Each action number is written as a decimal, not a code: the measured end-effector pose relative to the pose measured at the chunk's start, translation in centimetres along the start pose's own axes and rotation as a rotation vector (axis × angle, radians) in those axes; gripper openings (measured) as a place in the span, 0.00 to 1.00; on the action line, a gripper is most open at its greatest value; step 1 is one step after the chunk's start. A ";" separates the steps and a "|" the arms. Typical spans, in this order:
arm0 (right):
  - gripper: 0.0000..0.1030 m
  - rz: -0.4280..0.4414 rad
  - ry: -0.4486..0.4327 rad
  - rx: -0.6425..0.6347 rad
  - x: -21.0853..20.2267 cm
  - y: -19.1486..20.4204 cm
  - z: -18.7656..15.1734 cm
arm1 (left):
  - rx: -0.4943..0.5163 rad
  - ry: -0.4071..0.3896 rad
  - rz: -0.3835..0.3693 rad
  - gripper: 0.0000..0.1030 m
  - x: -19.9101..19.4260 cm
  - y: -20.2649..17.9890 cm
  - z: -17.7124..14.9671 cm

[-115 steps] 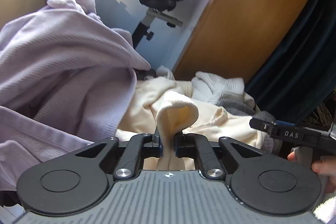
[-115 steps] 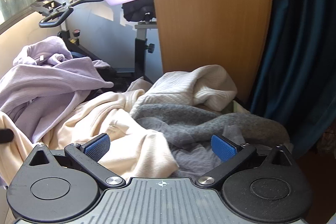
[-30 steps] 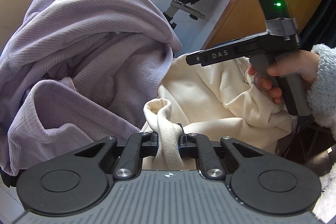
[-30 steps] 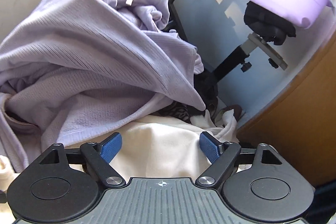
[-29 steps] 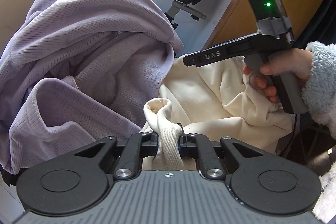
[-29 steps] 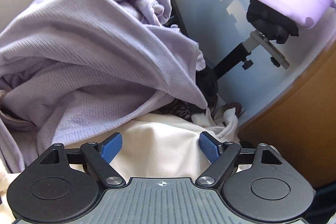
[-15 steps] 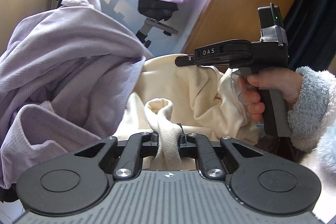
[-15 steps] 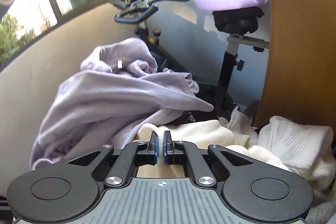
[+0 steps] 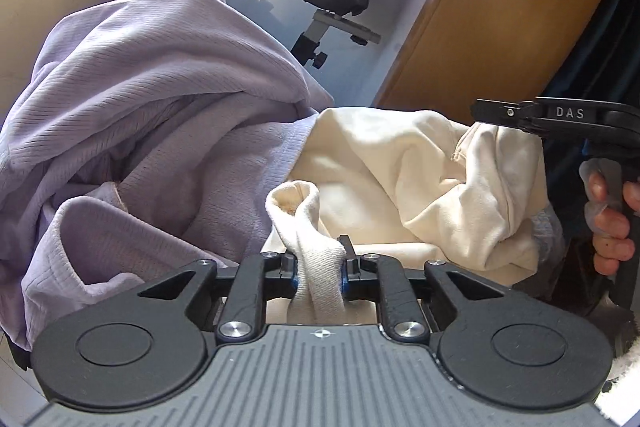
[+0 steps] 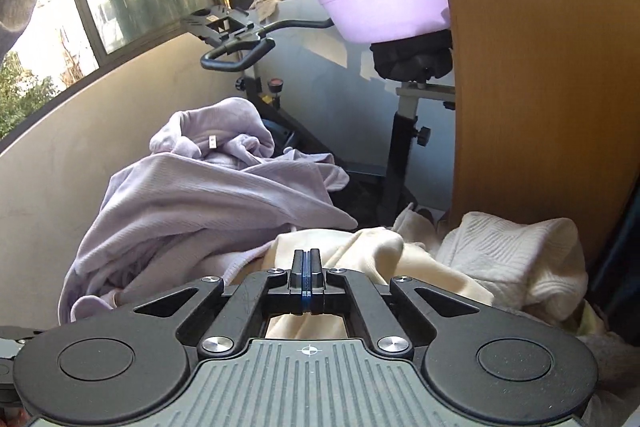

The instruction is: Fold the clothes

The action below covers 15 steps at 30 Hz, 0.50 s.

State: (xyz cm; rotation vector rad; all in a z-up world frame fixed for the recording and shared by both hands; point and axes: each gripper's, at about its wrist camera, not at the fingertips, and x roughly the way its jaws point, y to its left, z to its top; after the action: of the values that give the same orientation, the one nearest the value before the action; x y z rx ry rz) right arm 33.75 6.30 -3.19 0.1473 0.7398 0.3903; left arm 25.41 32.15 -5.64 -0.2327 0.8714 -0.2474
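Since a second ago the right hand-held gripper (image 10: 306, 277) has gone from jaws wide apart over the heap to pressed together, and has risen with cloth in it. In the left wrist view its black tip (image 9: 516, 113) sits at the top of the soft cream sweatshirt-like garment (image 9: 400, 163), which hangs from it in folds, so it appears clamped on an upper edge of that garment. The left hand-held gripper (image 9: 319, 273) is clamped on a ribbed cream cuff or hem (image 9: 308, 227) of the same garment, lower and nearer. Two separate holds let the person pull the piece clear of the pile and spread it. The garment is part lifted, its near side overlapped by the ribbed lilac knit garment (image 9: 160, 99); a white quilted cloth (image 10: 516, 251) lies to its right. What carries the pile is hidden. Folding proper looks not yet begun.
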 end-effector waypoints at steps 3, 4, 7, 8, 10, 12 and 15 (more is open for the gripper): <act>0.06 -0.001 0.035 0.023 0.5 0.5 0.0 | 0.035 0.006 0.038 0.28 0.5 0.4 0.2; 0.12 0.016 0.042 0.047 0.9 0.6 0.2 | 0.048 0.008 0.052 0.29 0.7 0.5 0.3; 0.33 0.083 0.067 0.112 2.4 1.3 0.9 | 0.050 0.014 0.042 0.32 0.8 1.1 0.3; 0.33 0.108 0.078 0.125 3.1 1.7 1.1 | 0.049 0.014 0.040 0.34 0.9 1.4 0.2; 0.35 0.133 0.110 0.124 5.3 2.9 1.4 | 0.048 0.012 0.048 0.41 0.9 2.0 0.0; 0.39 0.149 0.160 0.117 8.0 4.3 1.4 | 0.052 0.005 0.061 0.49 0.6 2.6 -0.3; 0.40 0.159 0.258 0.138 12.8 5.9 0.9 | 0.061 0.002 0.089 0.57 0.3 3.9 -0.6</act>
State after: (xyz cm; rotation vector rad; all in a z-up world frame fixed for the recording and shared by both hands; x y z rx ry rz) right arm 41.21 16.78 -9.01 0.2907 1.0135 0.5157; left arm 25.63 35.71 -7.41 -0.1370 0.8727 -0.1907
